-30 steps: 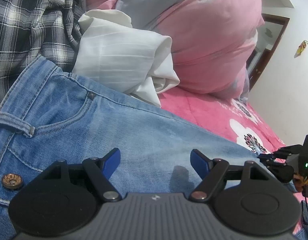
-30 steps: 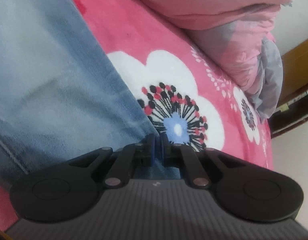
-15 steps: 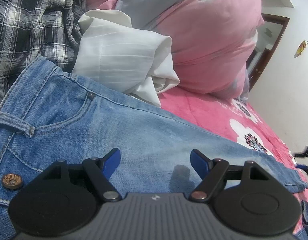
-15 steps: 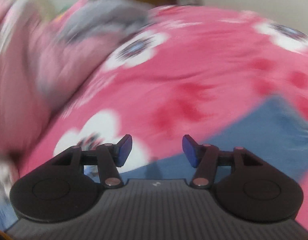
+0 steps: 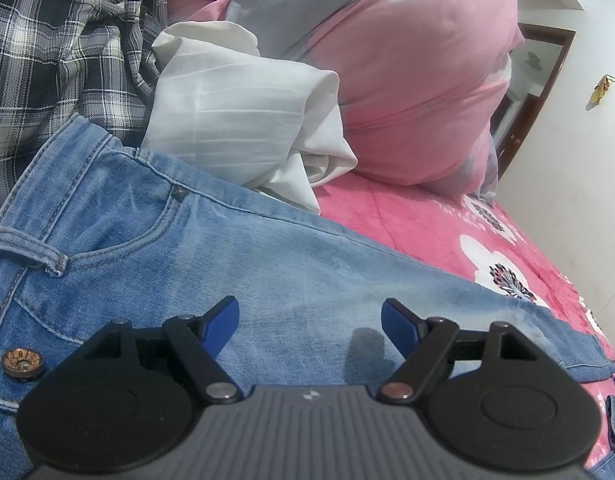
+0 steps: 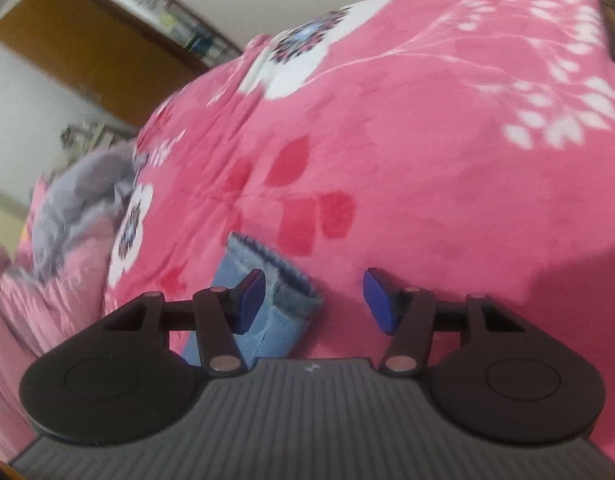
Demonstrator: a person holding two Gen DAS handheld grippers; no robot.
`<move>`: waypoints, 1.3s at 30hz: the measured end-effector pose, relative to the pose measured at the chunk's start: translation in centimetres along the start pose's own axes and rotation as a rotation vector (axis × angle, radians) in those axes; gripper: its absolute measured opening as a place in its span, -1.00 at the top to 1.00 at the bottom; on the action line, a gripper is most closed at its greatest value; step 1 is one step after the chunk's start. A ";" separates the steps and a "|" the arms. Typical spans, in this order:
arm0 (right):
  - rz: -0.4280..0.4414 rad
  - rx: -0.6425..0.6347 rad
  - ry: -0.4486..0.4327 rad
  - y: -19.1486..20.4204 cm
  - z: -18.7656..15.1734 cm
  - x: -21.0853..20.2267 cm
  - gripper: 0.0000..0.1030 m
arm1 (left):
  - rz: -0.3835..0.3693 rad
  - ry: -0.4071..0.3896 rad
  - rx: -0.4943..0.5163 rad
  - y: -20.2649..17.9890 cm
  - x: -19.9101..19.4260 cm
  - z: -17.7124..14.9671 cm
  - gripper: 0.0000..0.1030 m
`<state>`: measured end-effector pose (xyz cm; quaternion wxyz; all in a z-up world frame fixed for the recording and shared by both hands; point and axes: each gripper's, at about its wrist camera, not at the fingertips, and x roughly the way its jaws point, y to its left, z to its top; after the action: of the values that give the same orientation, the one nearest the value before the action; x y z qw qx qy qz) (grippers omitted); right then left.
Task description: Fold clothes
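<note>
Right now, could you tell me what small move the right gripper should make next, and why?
Probably shift the right gripper slightly left to centre on the jeans hem, then close. Its jaws stand open, and the hem lies by one jaw only, off-centre over the pink blanket.

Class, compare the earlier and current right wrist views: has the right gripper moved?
Yes. The right gripper, shut at the jeans' edge beside a white flower before, now stands open over a jeans leg hem, swung to face the pink blanket.
</note>
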<state>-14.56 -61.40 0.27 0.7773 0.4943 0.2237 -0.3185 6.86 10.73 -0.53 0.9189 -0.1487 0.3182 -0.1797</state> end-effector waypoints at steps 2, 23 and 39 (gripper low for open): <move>-0.012 -0.080 0.031 1.8 -0.7 0.5 0.45 | 0.000 -0.001 0.001 0.0 -0.1 0.0 -0.55; -0.068 -0.218 -0.047 2.2 1.5 1.3 0.88 | -0.010 -0.001 0.003 0.5 0.1 0.0 -0.55; 0.217 -0.242 0.172 7.5 -7.0 -9.8 0.48 | -0.011 0.004 -0.011 0.3 0.0 0.2 -0.55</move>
<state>-16.24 -50.01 8.52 0.8389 0.4438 0.2713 -0.1599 7.12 11.04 -0.50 0.9164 -0.1554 0.3202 -0.1834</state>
